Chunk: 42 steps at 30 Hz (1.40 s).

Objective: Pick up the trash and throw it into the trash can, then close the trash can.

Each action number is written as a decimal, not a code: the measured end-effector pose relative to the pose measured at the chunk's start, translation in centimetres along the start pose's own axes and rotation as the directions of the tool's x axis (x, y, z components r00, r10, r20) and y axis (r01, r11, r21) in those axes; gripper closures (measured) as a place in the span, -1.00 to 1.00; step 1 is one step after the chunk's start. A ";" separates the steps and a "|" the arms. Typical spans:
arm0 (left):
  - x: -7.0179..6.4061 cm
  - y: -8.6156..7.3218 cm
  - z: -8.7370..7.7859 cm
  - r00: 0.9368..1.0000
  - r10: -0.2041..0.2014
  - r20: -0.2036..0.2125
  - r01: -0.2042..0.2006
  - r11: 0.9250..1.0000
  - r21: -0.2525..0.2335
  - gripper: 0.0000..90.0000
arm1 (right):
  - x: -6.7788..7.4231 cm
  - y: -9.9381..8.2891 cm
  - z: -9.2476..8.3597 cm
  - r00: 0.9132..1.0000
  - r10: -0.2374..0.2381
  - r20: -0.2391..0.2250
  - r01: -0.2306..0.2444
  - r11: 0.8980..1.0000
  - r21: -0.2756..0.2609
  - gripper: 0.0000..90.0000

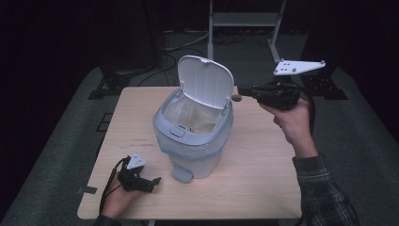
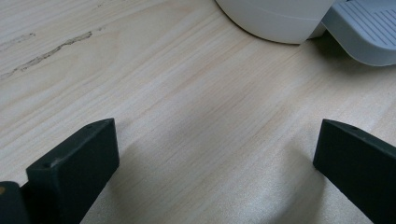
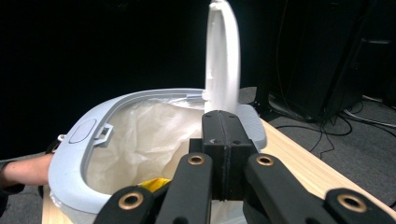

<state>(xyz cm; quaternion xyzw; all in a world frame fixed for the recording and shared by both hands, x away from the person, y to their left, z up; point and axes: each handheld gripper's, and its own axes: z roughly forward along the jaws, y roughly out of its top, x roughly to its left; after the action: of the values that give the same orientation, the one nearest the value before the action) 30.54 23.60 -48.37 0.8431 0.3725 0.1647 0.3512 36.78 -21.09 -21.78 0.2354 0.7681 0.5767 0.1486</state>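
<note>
A pale grey pedal bin [image 1: 193, 136] stands mid-table with its white lid [image 1: 207, 82] flipped up. A clear liner [image 3: 140, 140] lines it and something yellow [image 3: 156, 183] lies inside. My right gripper [image 1: 240, 89] is held in the air to the right of the raised lid, pointing at it. Its jaws [image 3: 225, 123] are pressed together with nothing between them, just above the bin's rim [image 3: 70, 158]. My left gripper [image 1: 153, 182] rests open on the table at the front left, its tips [image 2: 215, 154] over bare wood near the bin's foot pedal [image 2: 364, 32].
The wooden table [image 1: 263, 160] has free room right of the bin and along the front. A dark scratch [image 2: 46, 53] marks the wood at the left. Beyond the table lie dark floor, cables [image 1: 188, 44] and a metal stand [image 1: 244, 19].
</note>
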 end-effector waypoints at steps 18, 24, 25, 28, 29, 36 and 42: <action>0.0 0.0 0.0 1.000 0.000 0.000 0.000 1.000 0.000 -1.00 | -1.5 0.5 1.8 0.999 0.024 0.027 -0.024 1.000 0.002 1.00; 0.0 0.0 0.0 1.000 0.000 0.000 0.000 1.000 0.000 -1.00 | -1.8 0.7 2.4 0.999 0.038 0.016 -0.038 0.999 -0.001 1.00; 0.0 0.0 0.0 1.000 0.000 0.000 0.000 1.000 0.000 -1.00 | -1.8 0.9 2.6 0.999 0.043 0.007 -0.043 0.999 0.001 1.00; 0.0 0.0 0.0 1.000 0.000 0.000 0.000 1.000 -0.001 -1.00 | -1.6 1.1 2.8 0.999 0.036 0.005 -0.036 0.999 -0.001 1.00; 0.0 0.0 0.0 1.000 0.000 0.000 0.000 1.000 -0.001 -1.00 | -1.6 1.2 2.8 0.999 0.036 0.005 -0.036 0.999 0.000 1.00; 0.0 0.0 0.0 1.000 0.001 0.000 -0.001 1.000 0.000 -1.00 | -1.1 1.6 2.9 0.999 0.026 -0.020 -0.026 1.000 -0.006 1.00; 0.0 0.0 0.0 1.000 0.000 0.001 0.000 1.000 0.001 -1.00 | 0.0 1.7 3.2 0.997 0.016 -0.070 -0.016 1.000 0.000 1.00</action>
<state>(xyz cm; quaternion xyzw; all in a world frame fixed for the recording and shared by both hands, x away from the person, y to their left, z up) 30.54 23.61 -48.37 0.8433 0.3723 0.1641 0.3512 38.71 -18.05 -21.08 0.2212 0.7708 0.5860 0.1169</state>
